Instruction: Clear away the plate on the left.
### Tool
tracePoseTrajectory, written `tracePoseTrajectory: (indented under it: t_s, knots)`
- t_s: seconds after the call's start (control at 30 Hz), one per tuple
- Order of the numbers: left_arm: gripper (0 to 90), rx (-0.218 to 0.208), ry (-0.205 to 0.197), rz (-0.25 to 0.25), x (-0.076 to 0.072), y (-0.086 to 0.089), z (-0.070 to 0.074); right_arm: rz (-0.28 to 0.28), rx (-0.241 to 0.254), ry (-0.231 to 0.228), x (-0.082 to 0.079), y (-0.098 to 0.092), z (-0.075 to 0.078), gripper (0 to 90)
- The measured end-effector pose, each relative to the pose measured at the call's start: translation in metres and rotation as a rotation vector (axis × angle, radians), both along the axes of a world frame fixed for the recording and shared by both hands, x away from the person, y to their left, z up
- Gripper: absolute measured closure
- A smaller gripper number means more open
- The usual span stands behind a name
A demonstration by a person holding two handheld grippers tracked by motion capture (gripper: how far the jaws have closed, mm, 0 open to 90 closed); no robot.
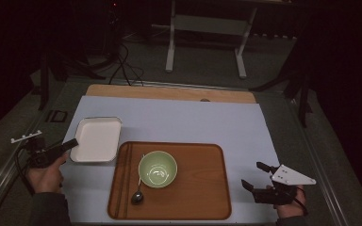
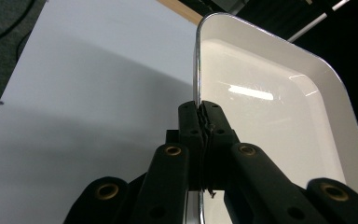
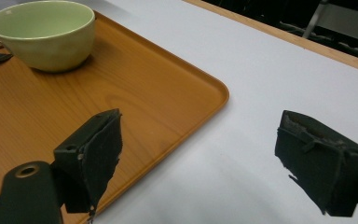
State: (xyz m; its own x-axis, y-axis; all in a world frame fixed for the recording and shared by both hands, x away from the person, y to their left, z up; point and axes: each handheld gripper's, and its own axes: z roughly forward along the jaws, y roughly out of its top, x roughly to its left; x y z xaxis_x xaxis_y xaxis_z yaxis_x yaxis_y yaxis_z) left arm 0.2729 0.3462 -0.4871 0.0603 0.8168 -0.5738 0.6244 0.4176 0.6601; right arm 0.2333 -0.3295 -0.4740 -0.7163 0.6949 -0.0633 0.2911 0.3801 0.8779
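A white rectangular dish point(image 1: 97, 139) with a metal rim lies left of the wooden tray point(image 1: 198, 188). My left gripper point(image 1: 71, 143) is shut on the dish's left rim; in the left gripper view the dish point(image 2: 270, 116) has its rim pinched between the pads of that gripper point(image 2: 201, 116), and it looks lifted and tilted. A green bowl point(image 1: 158, 169) stands on the tray with a spoon point(image 1: 138, 194) beside it. My right gripper point(image 1: 257, 175) is open, just right of the tray. In the right gripper view the bowl point(image 3: 44, 32) lies ahead at left, and nothing is between the fingers of the gripper point(image 3: 205, 154).
A pale blue mat point(image 1: 193, 122) covers the wooden tabletop. A metal stand point(image 1: 205, 28) and cables are on the floor beyond the table. The surroundings are dark.
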Motion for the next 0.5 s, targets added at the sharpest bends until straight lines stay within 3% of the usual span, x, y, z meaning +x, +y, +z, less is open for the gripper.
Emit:
tracePoseTrajectory:
  t_s: [0.27, 0.5]
  knots:
    - [89.6, 0.01, -0.025, -0.024, -0.001, -0.012, 0.012, -0.001, 0.001, -0.001, 0.0, -0.001, 0.0, 14.6]
    - [89.5, 0.033, -0.035, -0.073, 0.003, -0.028, 0.025, -0.008, 0.006, -0.006, -0.001, -0.002, 0.001, 14.6]
